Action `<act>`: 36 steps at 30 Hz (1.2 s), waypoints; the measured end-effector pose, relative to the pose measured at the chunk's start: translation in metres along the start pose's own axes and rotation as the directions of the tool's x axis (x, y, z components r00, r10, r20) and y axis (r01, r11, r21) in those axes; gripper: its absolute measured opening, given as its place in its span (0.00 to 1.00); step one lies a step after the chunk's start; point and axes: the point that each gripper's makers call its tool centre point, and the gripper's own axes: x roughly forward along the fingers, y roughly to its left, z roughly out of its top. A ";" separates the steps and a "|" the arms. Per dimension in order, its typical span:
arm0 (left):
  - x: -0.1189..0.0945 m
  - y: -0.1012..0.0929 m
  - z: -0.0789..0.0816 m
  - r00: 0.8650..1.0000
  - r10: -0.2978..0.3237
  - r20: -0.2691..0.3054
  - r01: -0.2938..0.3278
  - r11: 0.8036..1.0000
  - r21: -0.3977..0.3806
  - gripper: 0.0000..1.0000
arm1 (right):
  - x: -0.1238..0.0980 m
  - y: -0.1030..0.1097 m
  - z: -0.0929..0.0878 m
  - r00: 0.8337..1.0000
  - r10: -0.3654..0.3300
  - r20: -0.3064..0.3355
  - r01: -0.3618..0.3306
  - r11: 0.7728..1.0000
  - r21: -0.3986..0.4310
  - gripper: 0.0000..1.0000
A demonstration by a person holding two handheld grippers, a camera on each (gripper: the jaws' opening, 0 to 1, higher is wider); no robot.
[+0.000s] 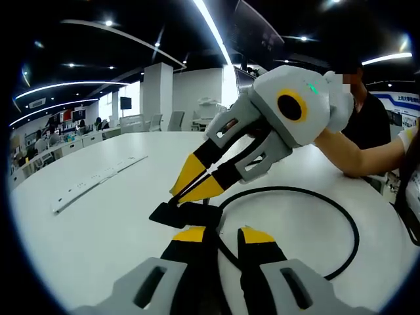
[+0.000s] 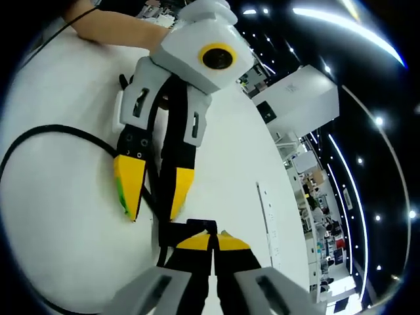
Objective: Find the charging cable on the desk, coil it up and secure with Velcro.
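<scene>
One white round table (image 1: pixel 79 243) in an open-plan office; left hand-held gripper (image 1: pixel 220 234) parted, right hand-held gripper (image 2: pixel 211 241) pinching Velcro strap (image 1: pixel 177 214).

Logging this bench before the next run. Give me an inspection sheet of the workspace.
Surface: white table, mostly bare.
Job's things: black cable lying in a loop; black strap at its end.
Clutter: long white strip lying flat, apart from the cable.
Grippers: right tool shut on the strap; left tool open, the cable running between its jaws.
Cables: just the one black cable.
Surroundings: open office with ceiling lights; a person's arm resting on the table.
</scene>
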 end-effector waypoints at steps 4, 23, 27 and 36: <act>0.000 0.001 0.000 1.000 -0.001 0.001 0.001 1.000 -0.001 0.19 | 0.002 0.002 -0.001 1.000 0.006 -0.005 -0.006 1.000 0.000 0.03; 0.000 0.002 -0.001 1.000 0.001 0.008 -0.001 1.000 -0.010 0.20 | 0.008 0.005 -0.003 1.000 -0.012 -0.011 0.012 1.000 0.010 0.03; 0.000 0.002 -0.001 1.000 0.000 0.012 0.000 1.000 -0.014 0.20 | 0.009 0.007 -0.004 1.000 -0.006 -0.013 0.006 1.000 0.010 0.03; 0.000 0.001 -0.001 1.000 0.000 0.012 0.000 1.000 -0.014 0.20 | 0.009 0.009 -0.004 1.000 -0.001 -0.018 0.001 1.000 0.000 0.03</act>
